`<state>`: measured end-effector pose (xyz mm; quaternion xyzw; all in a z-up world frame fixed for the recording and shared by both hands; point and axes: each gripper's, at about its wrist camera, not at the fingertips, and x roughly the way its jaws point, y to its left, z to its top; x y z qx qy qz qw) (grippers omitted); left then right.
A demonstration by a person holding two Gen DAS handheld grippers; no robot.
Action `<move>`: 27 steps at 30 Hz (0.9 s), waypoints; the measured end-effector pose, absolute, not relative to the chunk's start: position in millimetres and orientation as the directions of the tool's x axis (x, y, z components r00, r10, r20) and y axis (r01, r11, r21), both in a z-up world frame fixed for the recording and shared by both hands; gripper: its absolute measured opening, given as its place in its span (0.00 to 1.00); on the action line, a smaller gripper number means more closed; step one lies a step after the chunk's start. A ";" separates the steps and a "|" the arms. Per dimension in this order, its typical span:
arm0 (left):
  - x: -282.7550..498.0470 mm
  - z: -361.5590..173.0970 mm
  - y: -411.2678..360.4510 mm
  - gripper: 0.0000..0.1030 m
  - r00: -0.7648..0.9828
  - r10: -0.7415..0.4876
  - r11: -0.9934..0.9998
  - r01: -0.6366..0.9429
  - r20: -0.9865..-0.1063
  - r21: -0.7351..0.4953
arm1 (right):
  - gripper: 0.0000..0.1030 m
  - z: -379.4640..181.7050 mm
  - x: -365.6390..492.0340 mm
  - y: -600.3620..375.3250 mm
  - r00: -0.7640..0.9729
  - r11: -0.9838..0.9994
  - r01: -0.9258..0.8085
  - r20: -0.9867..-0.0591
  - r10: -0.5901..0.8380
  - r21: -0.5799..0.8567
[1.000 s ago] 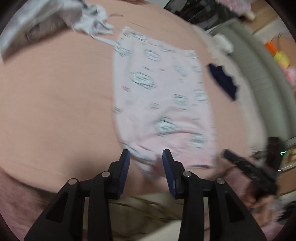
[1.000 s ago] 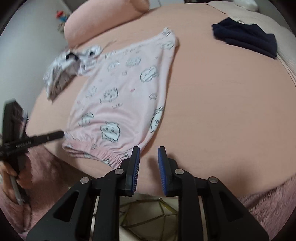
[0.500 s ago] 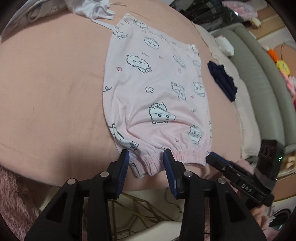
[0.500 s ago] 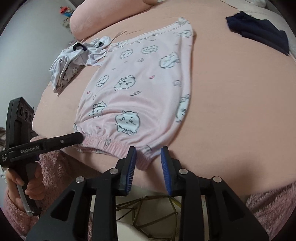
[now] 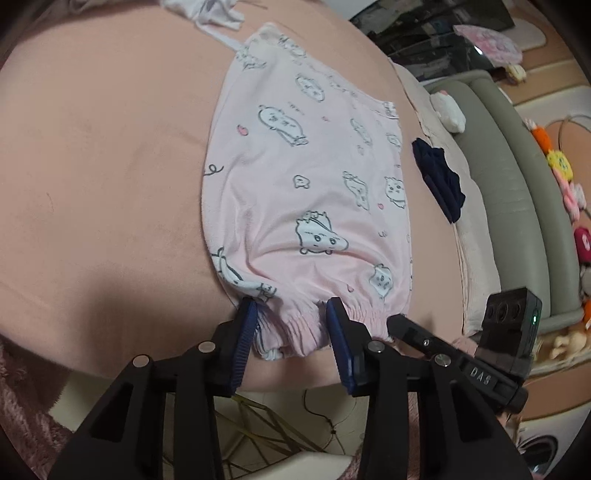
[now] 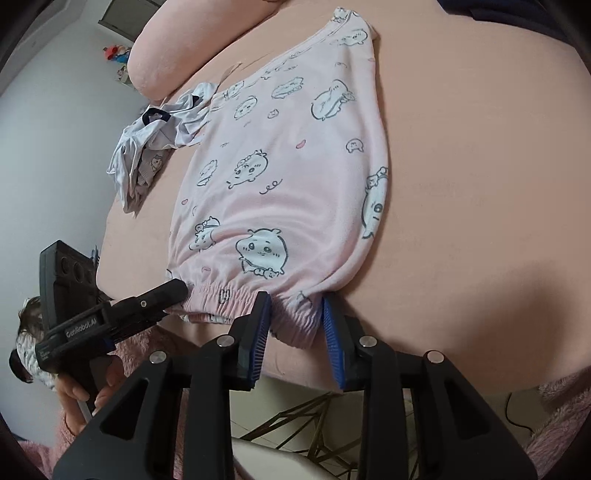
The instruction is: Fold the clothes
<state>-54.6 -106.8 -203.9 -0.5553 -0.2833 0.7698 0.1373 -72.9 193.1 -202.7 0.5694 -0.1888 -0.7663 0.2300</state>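
pink shorts (image 5: 306, 192) flat on bed (image 5: 103, 155) | both grippers have dropped to the near waistband | left gripper (image 5: 291, 314) jaws apart, straddling it | right gripper (image 6: 295, 306) jaws opening, waistband between, unpinched | fold grasp looks next

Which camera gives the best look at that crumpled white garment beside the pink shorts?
The right wrist view: the crumpled white garment shows whole, touching the pink shorts. In the left wrist view only its edge shows at the top.
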 end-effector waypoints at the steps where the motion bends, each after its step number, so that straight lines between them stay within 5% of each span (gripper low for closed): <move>1: -56.4 -202.9 -104.2 0.39 -0.344 0.515 -0.813 0.096 -0.785 -0.575 | 0.26 -203.3 -73.7 190.4 -0.247 -0.825 0.139 -0.787 -0.565 0.548; 3: -56.3 -196.7 -101.4 0.25 -0.358 0.503 -0.823 0.081 -0.787 -0.562 | 0.23 -201.8 -74.5 189.6 -0.247 -0.825 0.134 -0.788 -0.564 0.548; 5: -52.8 -191.1 -102.0 0.21 -0.368 0.502 -0.822 0.079 -0.782 -0.564 | 0.17 -196.0 -71.0 189.5 -0.256 -0.825 0.134 -0.785 -0.564 0.549; 13: -30.8 -179.3 -101.9 0.20 -0.355 0.509 -0.828 0.047 -0.784 -0.559 | 0.15 -173.7 -43.0 194.2 -0.287 -0.830 0.171 -0.779 -0.557 0.531; 19: -32.5 -169.4 -120.8 0.30 -0.344 0.477 -0.844 0.075 -0.809 -0.530 | 0.18 -169.3 -37.6 204.1 -0.275 -0.862 0.160 -0.817 -0.506 0.480; 21: -37.7 -147.6 -117.4 0.53 -0.371 0.457 -0.874 -0.020 -0.808 -0.485 | 0.18 -151.4 -37.4 215.5 -0.351 -0.862 0.145 -0.789 -0.504 0.486; 23: -46.2 -134.5 -103.9 0.54 -0.391 0.460 -0.884 -0.112 -0.797 -0.455 | 0.38 -140.3 -42.6 216.3 -0.424 -0.877 0.131 -0.774 -0.471 0.462; 27: -75.9 -140.5 -70.3 0.52 -0.381 0.425 -0.905 -0.207 -0.821 -0.373 | 0.35 -148.6 -69.0 188.4 -0.449 -0.925 0.179 -0.809 -0.380 0.335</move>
